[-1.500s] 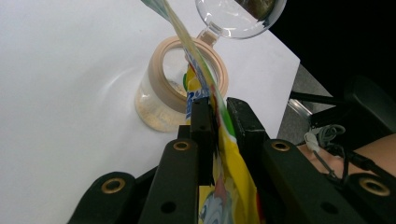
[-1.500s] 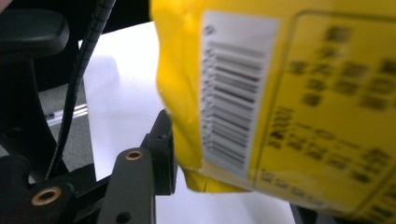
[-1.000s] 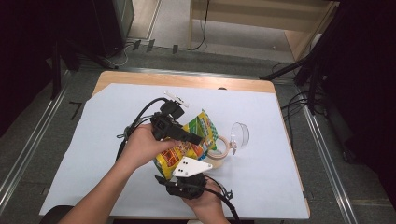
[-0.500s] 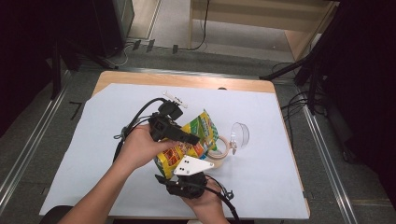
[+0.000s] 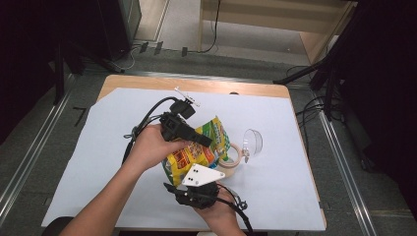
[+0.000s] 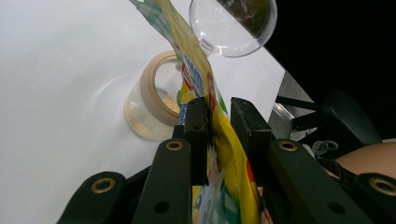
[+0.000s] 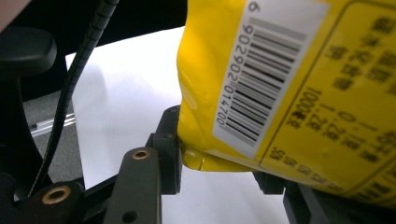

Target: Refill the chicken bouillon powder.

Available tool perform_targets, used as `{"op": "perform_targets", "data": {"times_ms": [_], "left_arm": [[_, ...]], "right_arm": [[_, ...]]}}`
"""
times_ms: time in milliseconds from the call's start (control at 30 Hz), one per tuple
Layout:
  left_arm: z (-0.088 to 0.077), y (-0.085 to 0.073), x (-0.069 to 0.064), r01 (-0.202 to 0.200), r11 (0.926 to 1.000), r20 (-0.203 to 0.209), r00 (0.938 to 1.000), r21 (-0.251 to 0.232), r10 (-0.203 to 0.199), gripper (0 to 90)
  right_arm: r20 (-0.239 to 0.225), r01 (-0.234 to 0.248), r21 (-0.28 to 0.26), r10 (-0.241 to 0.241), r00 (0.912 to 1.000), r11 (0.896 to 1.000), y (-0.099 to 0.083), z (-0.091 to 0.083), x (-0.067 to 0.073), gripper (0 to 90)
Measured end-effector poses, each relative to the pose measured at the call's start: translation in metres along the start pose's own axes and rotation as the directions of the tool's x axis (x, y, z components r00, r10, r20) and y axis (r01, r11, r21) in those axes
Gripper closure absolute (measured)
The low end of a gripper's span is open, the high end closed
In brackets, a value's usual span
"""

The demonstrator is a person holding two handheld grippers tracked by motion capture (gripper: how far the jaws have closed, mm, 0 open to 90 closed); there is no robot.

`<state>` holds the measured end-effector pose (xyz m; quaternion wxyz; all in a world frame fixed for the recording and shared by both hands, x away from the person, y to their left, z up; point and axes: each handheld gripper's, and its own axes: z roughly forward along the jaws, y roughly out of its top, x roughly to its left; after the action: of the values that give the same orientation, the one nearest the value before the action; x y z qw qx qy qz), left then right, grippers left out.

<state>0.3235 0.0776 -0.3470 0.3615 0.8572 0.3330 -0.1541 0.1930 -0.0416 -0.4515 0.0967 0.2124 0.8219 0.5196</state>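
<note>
White paper (image 5: 98, 167) covers my wooden table (image 5: 147, 81) above grey floor. My left gripper (image 6: 219, 116), jaws just closing, clamps the glossy yellow-green snack bag (image 5: 196, 150) beside a beige tape roll (image 5: 233, 156) and clear plastic dome (image 5: 253, 142); my right gripper (image 7: 219, 168) pinches the bag's bottom edge.

Snack bags: one, a yellow and green snack bag (image 5: 196, 150) with a barcode label (image 7: 266, 70) on its back.
Barcode labels: one.
Tape rolls: one, a beige tape roll (image 5: 232, 158) lying flat just beside the bag.
Clear plastic cups: one, a clear plastic cup (image 5: 253, 141) on its side near the tape roll.
Grippers: two, the left gripper (image 5: 199, 140) and the right gripper (image 5: 189, 189).
Hands: two, one on each gripper.
Grey three-cornered plates: one (image 5: 201, 174), on the right gripper.
White sheets: one white sheet (image 5: 98, 162) covering the tabletop.
Tables: one wooden table (image 5: 196, 86).
</note>
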Motion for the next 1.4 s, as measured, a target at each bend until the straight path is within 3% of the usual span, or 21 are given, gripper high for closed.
{"op": "perform_targets", "data": {"times_ms": [467, 933, 1067, 1400], "left_arm": [[-0.008, -0.004, -0.013, -0.034, 0.9992, -0.025, 0.9991, -0.019, 0.034, 70.0], [-0.018, -0.006, -0.017, -0.033, 0.9986, -0.032, 0.9990, -0.040, 0.031, 67.8], [-0.018, -0.004, -0.017, -0.027, 0.9990, -0.047, 0.9986, -0.036, 0.025, 72.7], [-0.017, -0.001, -0.014, -0.031, 0.9993, -0.054, 0.9981, -0.022, 0.029, 81.9]], "right_arm": [[0.003, -0.025, -0.013, 0.025, 0.9997, 1.000, 0.002, -0.001, 0.003, 62.1], [-0.016, -0.059, -0.018, 0.058, 0.9982, 0.998, 0.006, -0.002, 0.001, 62.5], [-0.025, -0.081, -0.015, 0.080, 0.9964, 0.997, 0.007, -0.003, -0.002, 62.5], [-0.027, -0.075, -0.005, 0.075, 0.9968, 0.997, 0.009, -0.003, -0.004, 63.1]]}}
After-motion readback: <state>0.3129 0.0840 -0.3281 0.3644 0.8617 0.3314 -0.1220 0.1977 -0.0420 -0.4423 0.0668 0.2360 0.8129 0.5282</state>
